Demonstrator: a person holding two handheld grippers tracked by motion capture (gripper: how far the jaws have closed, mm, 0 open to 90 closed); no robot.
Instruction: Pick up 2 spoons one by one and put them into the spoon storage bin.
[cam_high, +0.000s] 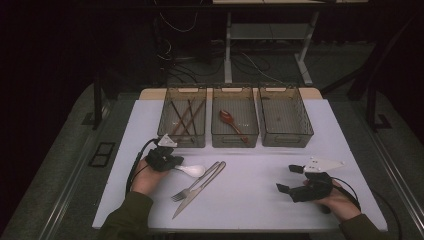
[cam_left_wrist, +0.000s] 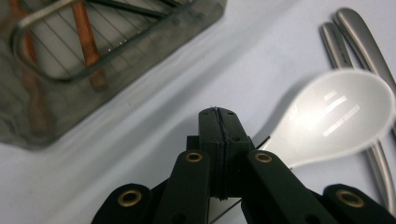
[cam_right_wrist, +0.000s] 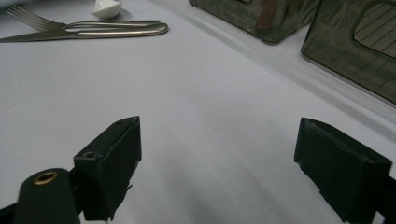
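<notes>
A white spoon (cam_high: 192, 170) (cam_left_wrist: 336, 116) lies on the white table (cam_high: 260, 195), bowl pointing right. My left gripper (cam_high: 175, 162) (cam_left_wrist: 218, 121) is at its handle end with the jaws pressed together and only a thin seam between the pads. The spoon's handle runs behind the right jaw, so I cannot tell whether it is touched. A steel fork (cam_high: 192, 186) and knife (cam_high: 200, 192) lie side by side just right of the spoon. My right gripper (cam_high: 290, 178) (cam_right_wrist: 219, 163) rests at the front right, open, with bare table between its jaws.
Three clear bins stand in a row at the back: the left bin (cam_high: 182, 137) holds several chopsticks (cam_high: 184, 116), the middle bin (cam_high: 235, 140) a brown wooden spoon (cam_high: 231, 121), and the right bin (cam_high: 286, 139) looks almost bare. Dark floor surrounds the table.
</notes>
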